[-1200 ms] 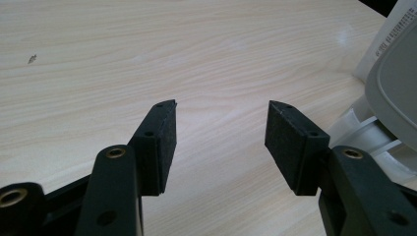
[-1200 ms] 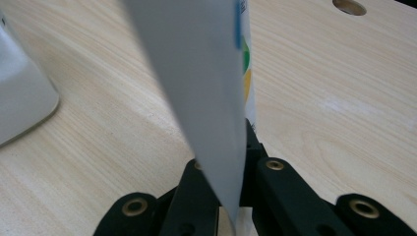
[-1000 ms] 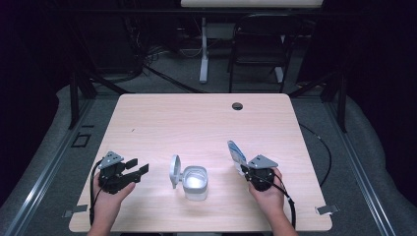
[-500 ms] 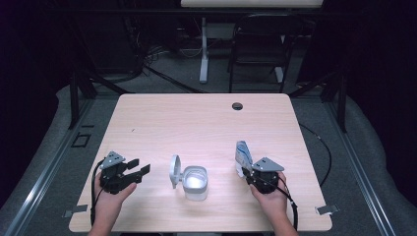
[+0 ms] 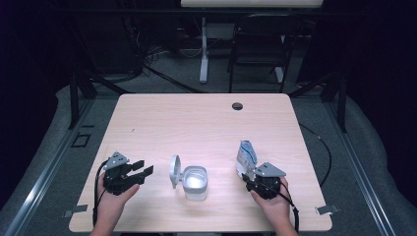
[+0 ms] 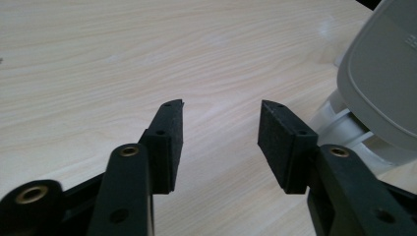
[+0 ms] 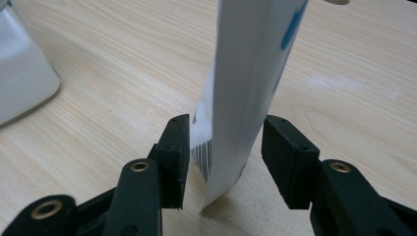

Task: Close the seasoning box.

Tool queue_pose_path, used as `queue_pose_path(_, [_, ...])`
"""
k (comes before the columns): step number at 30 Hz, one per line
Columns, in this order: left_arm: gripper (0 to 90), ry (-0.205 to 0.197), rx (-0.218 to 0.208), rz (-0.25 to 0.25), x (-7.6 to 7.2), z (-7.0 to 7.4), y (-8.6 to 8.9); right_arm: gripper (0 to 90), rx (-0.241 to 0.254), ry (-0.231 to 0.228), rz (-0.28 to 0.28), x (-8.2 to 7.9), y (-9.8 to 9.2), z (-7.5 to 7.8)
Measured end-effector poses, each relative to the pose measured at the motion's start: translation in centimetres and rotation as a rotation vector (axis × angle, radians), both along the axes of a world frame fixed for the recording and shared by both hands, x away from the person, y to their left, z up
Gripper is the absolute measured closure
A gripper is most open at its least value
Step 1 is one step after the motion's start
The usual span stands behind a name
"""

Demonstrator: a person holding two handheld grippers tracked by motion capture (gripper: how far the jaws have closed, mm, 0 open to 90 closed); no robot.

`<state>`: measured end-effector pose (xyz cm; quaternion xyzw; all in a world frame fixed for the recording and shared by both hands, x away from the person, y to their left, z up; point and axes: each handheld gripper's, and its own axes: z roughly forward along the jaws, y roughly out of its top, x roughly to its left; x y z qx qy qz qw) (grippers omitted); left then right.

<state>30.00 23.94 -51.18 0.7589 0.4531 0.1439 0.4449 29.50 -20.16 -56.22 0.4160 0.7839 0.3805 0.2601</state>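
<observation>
Wooden table (image 5: 196, 123) bore the upright white pouch (image 7: 246, 88) between the right gripper's (image 7: 226, 132) just-opening, unclamped jaws.

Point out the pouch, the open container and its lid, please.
pouch (image 5: 246, 153), high view, on its blue-and-white face above the right jaws.
container (image 5: 194, 182), high view, on its white front wall.
lid (image 6: 383, 78), left gripper view, on the grey outer face of the raised flap.

The right gripper (image 7: 226, 142) has just been opening; a white pouch (image 7: 246, 88) stands on the table (image 7: 123, 73) between its jaws, pads apart from it.
</observation>
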Motion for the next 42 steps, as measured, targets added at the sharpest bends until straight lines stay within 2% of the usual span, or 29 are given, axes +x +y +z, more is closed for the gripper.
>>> queue_pose_path(8, [67.2,-0.010,0.005,-0.050,-0.3,0.4,-1.1,47.4,-0.004,-0.016,0.010,-1.0,0.2,0.1])
queue_pose_path(9, [72.3,-0.008,0.013,-0.069,-0.4,0.5,-1.4,46.8,0.003,-0.021,0.014,-1.3,0.3,0.1])
queue_pose_path(13, [78.3,-0.002,0.039,-0.106,-0.6,0.6,-2.2,45.6,-0.014,-0.031,0.016,-1.7,0.4,0.2])
queue_pose_path(16, [83.2,-0.005,0.038,-0.111,-0.8,0.7,-2.5,45.5,-0.008,-0.034,0.009,-1.8,0.5,0.0])
queue_pose_path(20, [89.5,-0.011,0.034,-0.147,-1.0,0.9,-3.1,44.7,-0.002,-0.031,0.003,-2.0,0.4,0.0])
queue_pose_path(22, [90.0,-0.016,0.016,-0.166,-1.2,0.9,-3.7,44.5,-0.005,-0.037,-0.001,-2.2,0.3,0.1])
queue_pose_path(28, [90.0,-0.028,0.016,-0.206,-1.6,1.2,-4.8,43.8,0.009,-0.035,-0.005,-2.5,0.0,0.2])
queue_pose_path(29, [90.0,-0.031,0.005,-0.218,-1.8,1.3,-5.2,43.8,0.023,-0.043,-0.008,-2.5,0.0,0.0])
queue_pose_path(33, [90.0,-0.037,0.010,-0.242,-2.1,1.4,-6.0,43.7,0.012,-0.029,-0.006,-2.7,0.0,0.0])
queue_pose_path(39, [90.0,-0.040,0.000,-0.265,-2.3,1.5,-6.5,43.4,0.018,-0.033,-0.005,-2.8,0.1,-0.1])
queue_pose_path(42, [90.0,-0.042,-0.023,-0.282,-2.4,1.7,-6.6,43.2,0.020,-0.036,-0.004,-2.8,0.1,0.0])
